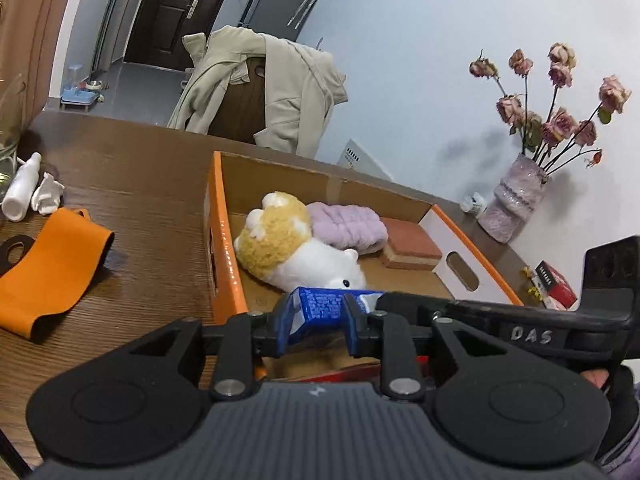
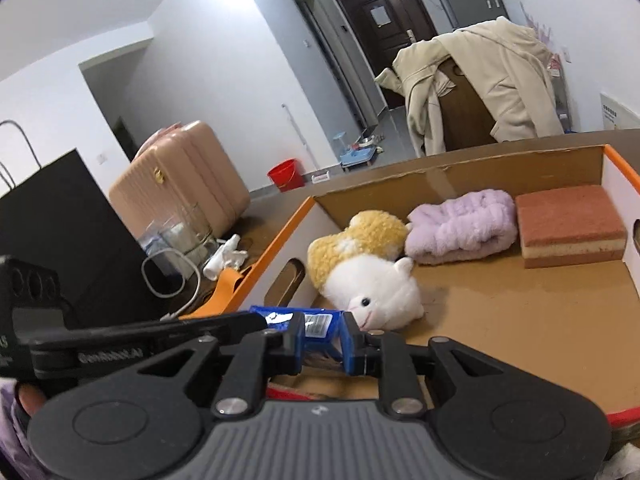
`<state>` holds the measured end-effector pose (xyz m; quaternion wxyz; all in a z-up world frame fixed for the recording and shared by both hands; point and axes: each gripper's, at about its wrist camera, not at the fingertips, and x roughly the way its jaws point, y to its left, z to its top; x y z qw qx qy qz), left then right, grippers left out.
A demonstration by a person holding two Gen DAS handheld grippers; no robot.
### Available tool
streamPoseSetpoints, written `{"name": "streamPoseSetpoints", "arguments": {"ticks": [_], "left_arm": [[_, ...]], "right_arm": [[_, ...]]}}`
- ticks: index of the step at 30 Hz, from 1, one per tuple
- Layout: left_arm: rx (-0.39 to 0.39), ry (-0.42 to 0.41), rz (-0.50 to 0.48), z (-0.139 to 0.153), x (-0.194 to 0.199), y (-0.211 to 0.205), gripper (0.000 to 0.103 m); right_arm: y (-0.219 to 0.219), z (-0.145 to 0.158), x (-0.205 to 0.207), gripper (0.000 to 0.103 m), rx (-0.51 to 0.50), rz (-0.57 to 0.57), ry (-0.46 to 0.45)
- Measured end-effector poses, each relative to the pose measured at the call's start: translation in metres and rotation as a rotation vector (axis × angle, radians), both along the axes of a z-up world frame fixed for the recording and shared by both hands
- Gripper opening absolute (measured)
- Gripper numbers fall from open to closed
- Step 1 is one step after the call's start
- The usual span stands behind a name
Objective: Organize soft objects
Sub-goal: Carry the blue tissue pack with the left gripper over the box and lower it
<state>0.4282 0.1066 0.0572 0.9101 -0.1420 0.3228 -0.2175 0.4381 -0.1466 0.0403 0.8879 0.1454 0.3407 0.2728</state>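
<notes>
One red bucket [image 2: 285,174], right-wrist view only

The blue packet [image 1: 320,304], printed with white text, is showing between the blue pads [image 1: 352,328] of the black left gripper [image 1: 318,330]. The cardboard box [image 1: 218,216] is showing orange edges, white outer walls and a brown inside. In it the plush toy [image 2: 360,276] is lying yellow on the far part and white on the near, left of a lilac fluffy cloth [image 2: 460,228] and a brick-red and tan sponge [image 2: 568,228]. An orange strap [image 1: 44,272] is lying on the dark wood-grain table [image 1: 140,184].
</notes>
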Motion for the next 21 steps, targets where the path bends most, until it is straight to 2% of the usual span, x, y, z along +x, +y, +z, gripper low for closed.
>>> {"name": "streamPoseSetpoints", "arguments": {"ticks": [6, 12, 16, 18, 21], "left_arm": [[0.017, -0.021, 0.007, 0.003, -0.009, 0.004, 0.031], [0.040, -0.025, 0.025, 0.011, -0.019, 0.006, 0.033], [0.032, -0.048, 0.054, 0.029, -0.046, 0.019, 0.035], [0.015, -0.075, 0.067, 0.038, -0.066, 0.027, 0.040], [-0.010, -0.085, 0.068, 0.047, -0.091, 0.031, 0.040]], "right_arm": [[0.006, -0.003, -0.002, 0.027, 0.012, 0.045, 0.000], [0.002, 0.011, -0.010, 0.035, 0.016, 0.015, -0.043], [0.000, 0.031, -0.022, 0.040, 0.005, -0.012, -0.108], [-0.001, 0.046, -0.035, 0.044, 0.012, -0.024, -0.165], [0.001, 0.067, -0.057, 0.045, 0.020, -0.033, -0.224]]}}
